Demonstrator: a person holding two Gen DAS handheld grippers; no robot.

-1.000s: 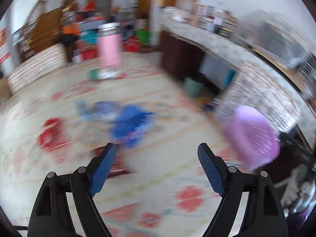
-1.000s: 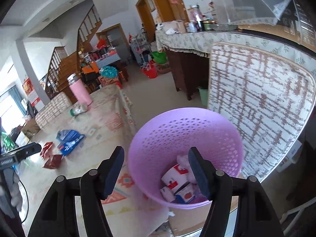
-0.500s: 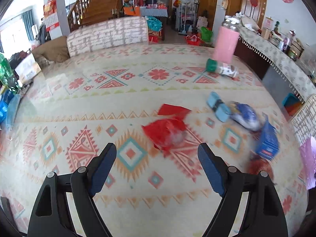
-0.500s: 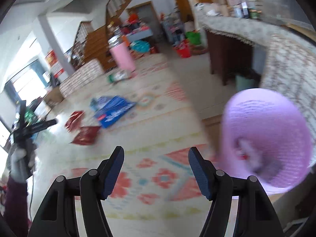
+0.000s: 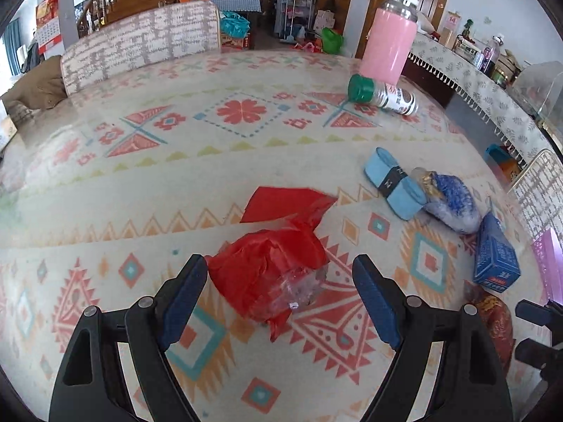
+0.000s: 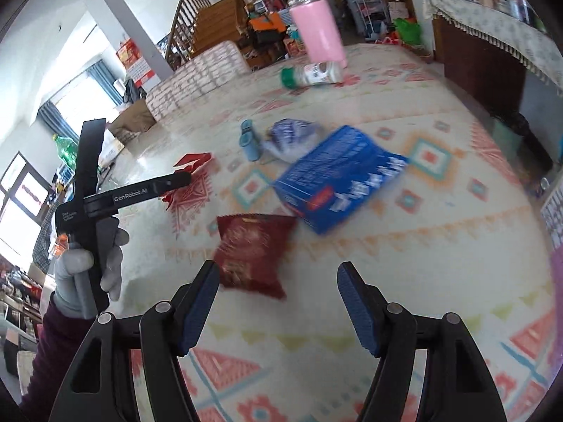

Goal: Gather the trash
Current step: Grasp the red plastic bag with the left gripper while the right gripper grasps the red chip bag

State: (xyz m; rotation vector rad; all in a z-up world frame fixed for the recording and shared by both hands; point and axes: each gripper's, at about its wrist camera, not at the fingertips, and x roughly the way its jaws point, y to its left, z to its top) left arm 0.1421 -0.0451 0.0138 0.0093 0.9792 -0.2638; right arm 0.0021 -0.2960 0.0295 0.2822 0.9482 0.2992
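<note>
My left gripper (image 5: pixel 281 281) is open, its fingers on either side of a crumpled red plastic bag (image 5: pixel 271 263) on the patterned table. My right gripper (image 6: pixel 278 292) is open and empty just above a dark red snack bag (image 6: pixel 251 253), which also shows at the right edge of the left wrist view (image 5: pixel 492 320). A blue box (image 6: pixel 337 183) lies behind the snack bag. A blue-white plastic bag (image 5: pixel 450 200) and a light blue roll (image 5: pixel 392 183) lie further back. The purple basket's edge (image 5: pixel 549 260) shows at the far right.
A pink thermos (image 5: pixel 387 38) stands at the table's far side with a green-capped jar (image 5: pixel 383 95) lying beside it. A chair back (image 5: pixel 140 38) stands behind the table. A long cloth-covered counter (image 5: pixel 492 98) runs along the right.
My left gripper has come closer to the red bag, which now sits between its fingers. My right gripper has swung left from the purple basket to above the dark red snack bag.
</note>
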